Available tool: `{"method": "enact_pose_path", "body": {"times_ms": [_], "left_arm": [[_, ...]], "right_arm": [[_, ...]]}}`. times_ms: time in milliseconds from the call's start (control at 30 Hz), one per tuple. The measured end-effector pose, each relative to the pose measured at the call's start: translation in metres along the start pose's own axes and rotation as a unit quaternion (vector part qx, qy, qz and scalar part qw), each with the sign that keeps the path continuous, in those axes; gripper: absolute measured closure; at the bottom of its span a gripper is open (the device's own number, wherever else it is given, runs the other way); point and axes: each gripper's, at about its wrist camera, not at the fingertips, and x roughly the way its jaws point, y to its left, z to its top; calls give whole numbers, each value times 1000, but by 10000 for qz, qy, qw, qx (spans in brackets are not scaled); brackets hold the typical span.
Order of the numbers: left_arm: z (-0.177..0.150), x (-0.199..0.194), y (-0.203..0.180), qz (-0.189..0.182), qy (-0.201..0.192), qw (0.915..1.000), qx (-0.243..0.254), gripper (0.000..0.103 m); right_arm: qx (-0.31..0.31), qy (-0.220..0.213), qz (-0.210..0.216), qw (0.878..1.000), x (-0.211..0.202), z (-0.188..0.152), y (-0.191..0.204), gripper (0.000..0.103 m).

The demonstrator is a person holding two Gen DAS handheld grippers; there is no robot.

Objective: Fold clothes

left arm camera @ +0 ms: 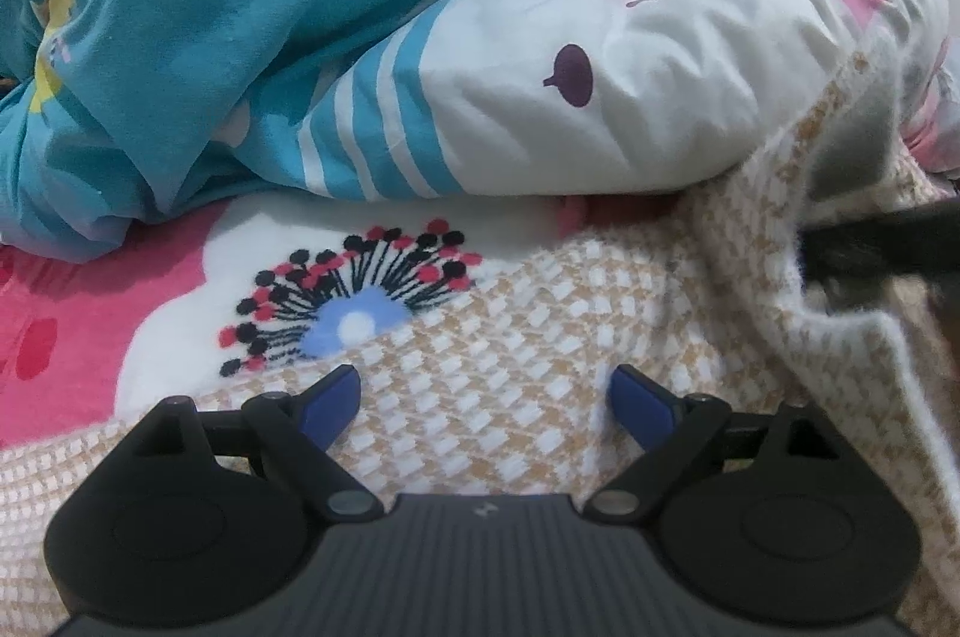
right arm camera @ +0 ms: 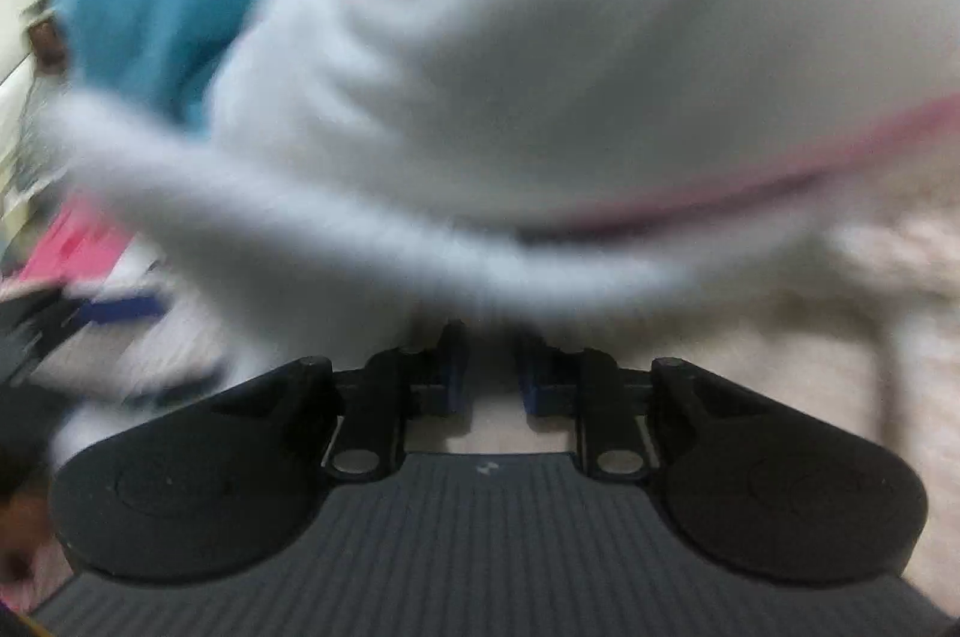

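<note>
The tan-and-white checked knit garment (left arm camera: 480,337) lies on the flower-printed bed sheet (left arm camera: 78,337), its right edge lifted. The left gripper (left arm camera: 483,397) hovers wide open and empty; the right gripper (right arm camera: 492,367), blurred, looks nearly closed on cloth. Carry the edge across evenly, keeping it taut.

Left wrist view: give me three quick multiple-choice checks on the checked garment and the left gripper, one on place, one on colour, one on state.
1. Where does the checked garment lie?
A. on the flower-print blanket
B. on a hanger
C. in a basket

2. What colours is its weave?
A. green and black
B. tan and white
C. plain red

3. How is the left gripper?
A. shut on the garment
B. out of view
C. open above the garment

Key: 1 A, blanket shows past the garment's edge. 2 B, small tan and white checks. 3 C, blue fingers stand apart, nothing between them.
</note>
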Motion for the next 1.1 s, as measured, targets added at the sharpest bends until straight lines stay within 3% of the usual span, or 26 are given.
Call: {"method": "enact_pose_path", "body": {"times_ms": [167, 300, 400, 500, 600, 667, 733, 833, 900, 933, 1000, 1033, 1100], "left_arm": [[-1, 5, 4, 36, -13, 9999, -139, 11], [0, 1, 7, -14, 3, 9997, -225, 11], [2, -12, 10, -146, 6, 9991, -411, 13], [4, -28, 10, -489, -76, 9978, -451, 13], [3, -41, 4, -897, -152, 9953, -343, 13], [2, -42, -3, -1029, -179, 9942, -245, 13], [5, -38, -9, -1120, -186, 9932, -240, 15], [14, -33, -14, -1337, -210, 9903, -320, 26], [20, -30, -18, -1551, -214, 9871, -350, 31], [23, -28, -21, -1684, -207, 9849, -347, 34], [27, -26, -31, -1899, -190, 9813, -261, 36], [29, -25, -39, -2004, -173, 9794, -181, 39], [31, -23, -56, -2199, -143, 9754, -12, 44]], "right_arm": [[566, -587, 4, 9967, 22, 10, 0, 93], [735, -460, 168, 9961, 16, 14, -6, 94], [870, -46, 72, 9962, -14, 20, -5, 87], [1061, -67, -43, 9943, -71, 14, -3, 78], [1323, -116, 278, 9907, -123, 4, 6, 68], [1026, -135, 438, 9937, -154, -8, 31, 45], [512, -64, 453, 9976, -159, -21, 39, 34], [-322, 302, 245, 9987, -150, -48, 64, 29], [-156, 298, 90, 9994, -150, -59, 62, 29], [65, 241, 11, 9997, -155, -64, 57, 31], [508, 127, -148, 9985, -165, -74, 47, 71], [729, 70, -227, 9971, -170, -80, 42, 99], [1169, -45, -386, 9924, -180, -90, 32, 100]]}}
